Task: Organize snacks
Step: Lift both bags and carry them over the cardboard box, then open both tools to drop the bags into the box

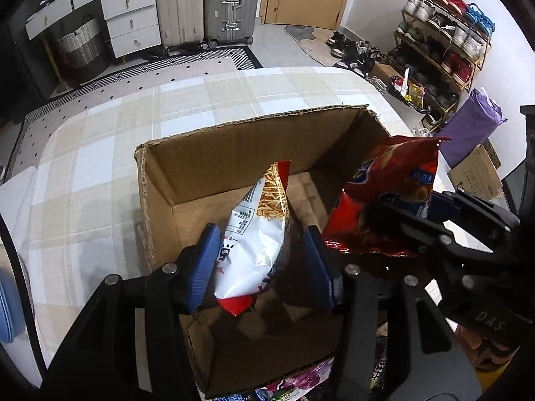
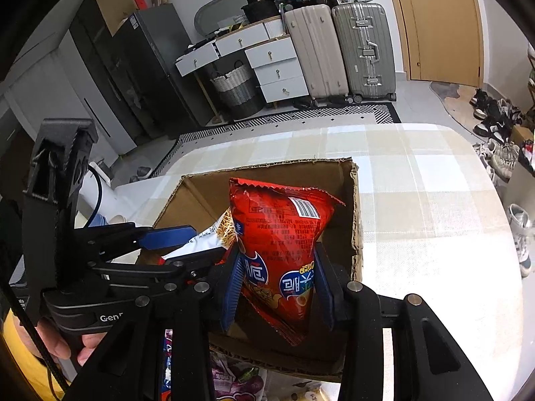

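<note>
Left gripper (image 1: pixel 260 260) loose around white snack bag (image 1: pixel 254 240); right gripper (image 2: pixel 277 287) squeezing red chip bag (image 2: pixel 281 244). Could crush chips, dropping into cardboard box (image 1: pixel 234 140).

Both wrist views are bright and mostly sharp at the centre, with even indoor light. In the right wrist view glare washes out the checked tablecloth (image 2: pixel 434 234) toward the table's right edge. The cardboard box (image 1: pixel 234 153) holds soft shadow inside, darkest along its near wall. Fisheye distortion bends the suitcases (image 2: pixel 337 50) and the door (image 2: pixel 438 23), and black vignetting fills every corner. Close-up gripper parts look slightly soft.
</note>
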Available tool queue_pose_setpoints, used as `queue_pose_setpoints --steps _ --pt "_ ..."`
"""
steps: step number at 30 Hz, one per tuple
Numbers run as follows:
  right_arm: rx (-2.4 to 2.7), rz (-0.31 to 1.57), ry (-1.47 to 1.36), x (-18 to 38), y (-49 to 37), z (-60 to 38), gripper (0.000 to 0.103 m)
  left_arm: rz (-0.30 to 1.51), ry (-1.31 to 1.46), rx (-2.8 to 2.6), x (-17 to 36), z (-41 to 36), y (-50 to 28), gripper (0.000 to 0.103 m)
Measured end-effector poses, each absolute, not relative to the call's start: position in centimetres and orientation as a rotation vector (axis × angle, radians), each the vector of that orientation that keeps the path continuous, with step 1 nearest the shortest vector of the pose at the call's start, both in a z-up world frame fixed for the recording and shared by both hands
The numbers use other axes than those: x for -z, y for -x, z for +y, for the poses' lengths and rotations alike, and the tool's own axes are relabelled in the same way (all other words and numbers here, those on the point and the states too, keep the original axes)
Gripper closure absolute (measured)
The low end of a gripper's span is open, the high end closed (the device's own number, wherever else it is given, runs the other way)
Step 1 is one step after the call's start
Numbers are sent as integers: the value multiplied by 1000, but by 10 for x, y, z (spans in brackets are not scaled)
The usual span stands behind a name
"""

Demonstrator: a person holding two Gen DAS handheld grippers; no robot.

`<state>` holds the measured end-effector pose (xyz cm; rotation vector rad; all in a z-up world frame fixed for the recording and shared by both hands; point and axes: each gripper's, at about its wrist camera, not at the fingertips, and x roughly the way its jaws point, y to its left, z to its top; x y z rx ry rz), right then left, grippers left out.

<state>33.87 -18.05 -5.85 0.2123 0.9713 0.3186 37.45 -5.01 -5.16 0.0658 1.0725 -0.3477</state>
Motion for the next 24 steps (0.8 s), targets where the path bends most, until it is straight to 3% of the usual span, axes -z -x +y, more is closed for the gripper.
queue_pose_setpoints --steps 3,6,24 --pt "-327 986 -228 60 -341 -181 61 1065 -76 334 49 -51 -372 49" --pt "-321 984 -232 58 -340 -184 60 1059 -88 332 48 -53 -369 37" --pt "-303 891 -218 9 -294 -190 58 973 -53 291 12 -39 -323 25"
